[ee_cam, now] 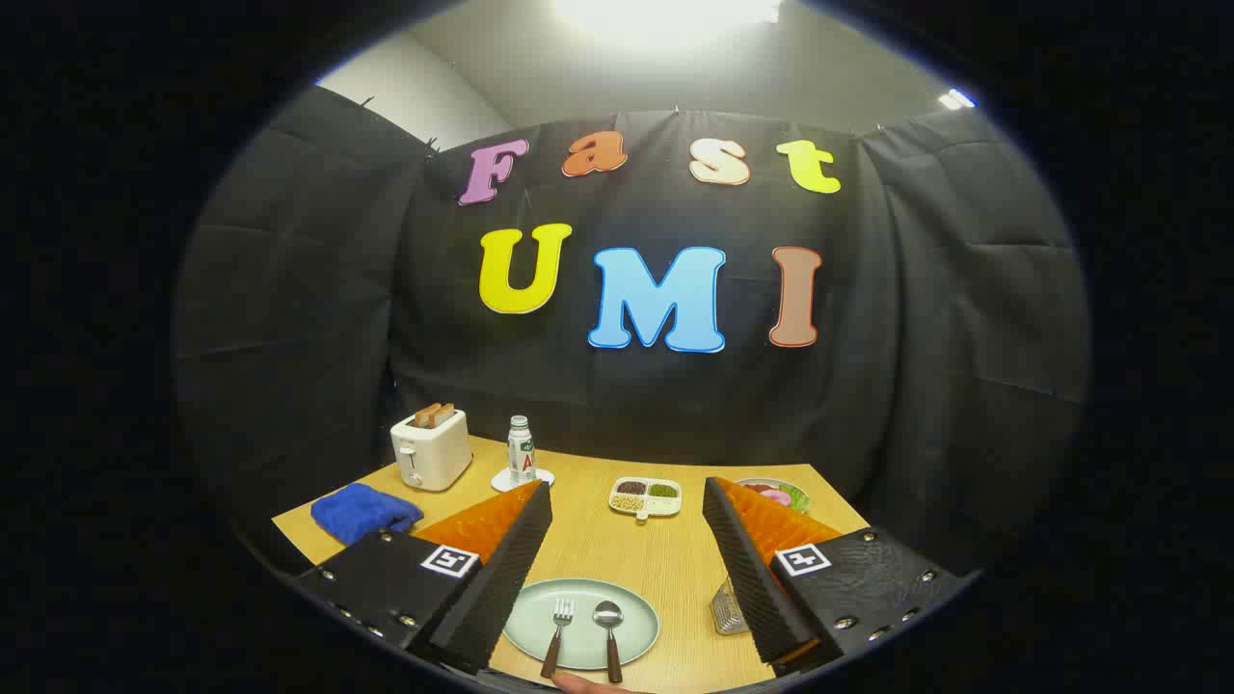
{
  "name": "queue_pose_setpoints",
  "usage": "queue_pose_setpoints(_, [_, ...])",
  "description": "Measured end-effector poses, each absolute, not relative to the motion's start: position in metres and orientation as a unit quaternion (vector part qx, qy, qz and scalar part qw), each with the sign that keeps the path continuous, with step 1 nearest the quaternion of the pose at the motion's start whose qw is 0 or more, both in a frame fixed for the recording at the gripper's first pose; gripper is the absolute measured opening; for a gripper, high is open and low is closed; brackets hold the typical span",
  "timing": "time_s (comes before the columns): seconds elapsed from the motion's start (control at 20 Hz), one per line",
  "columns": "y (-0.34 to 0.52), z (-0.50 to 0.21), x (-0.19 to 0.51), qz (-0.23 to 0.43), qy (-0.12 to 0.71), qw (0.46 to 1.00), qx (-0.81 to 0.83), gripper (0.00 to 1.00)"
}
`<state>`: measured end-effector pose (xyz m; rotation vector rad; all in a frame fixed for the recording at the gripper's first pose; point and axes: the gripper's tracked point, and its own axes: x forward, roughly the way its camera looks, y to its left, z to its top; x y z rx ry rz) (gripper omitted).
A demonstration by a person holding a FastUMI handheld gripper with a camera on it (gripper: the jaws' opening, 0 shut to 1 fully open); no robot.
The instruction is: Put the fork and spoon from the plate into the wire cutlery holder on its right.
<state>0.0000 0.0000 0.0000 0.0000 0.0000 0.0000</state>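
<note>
Wooden desk (pixel 598 549): we are holding the tool (pixel 627 578) spread over the plate (pixel 636 617); fork (pixel 558 631) and spoon (pixel 609 627) are light, stiff, slippery; we are judging the handles best.

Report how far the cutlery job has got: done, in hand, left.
Done: nothing. The wooden-handled metal fork and matching spoon lie side by side on the pale green round plate. In hand: nothing; the claw is open above the plate, fingers spread to either side of it. Left: both pieces must go into the wire cutlery holder, partly hidden behind the right finger.
</note>
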Motion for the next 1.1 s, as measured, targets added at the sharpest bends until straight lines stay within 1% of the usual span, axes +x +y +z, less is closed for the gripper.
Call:
queue_pose_setpoints(0.75, [0.001,-0.023,0.013,0.007,0.033,0.999,-0.009,0.96])
queue_pose_setpoints(1.0, [0.008,-0.064,0.017,0.027,0.103,0.994,-0.029,0.96])
queue_pose_setpoints(1.1, [0.002,-0.088,0.02,0.018,0.141,0.988,-0.054,0.97])
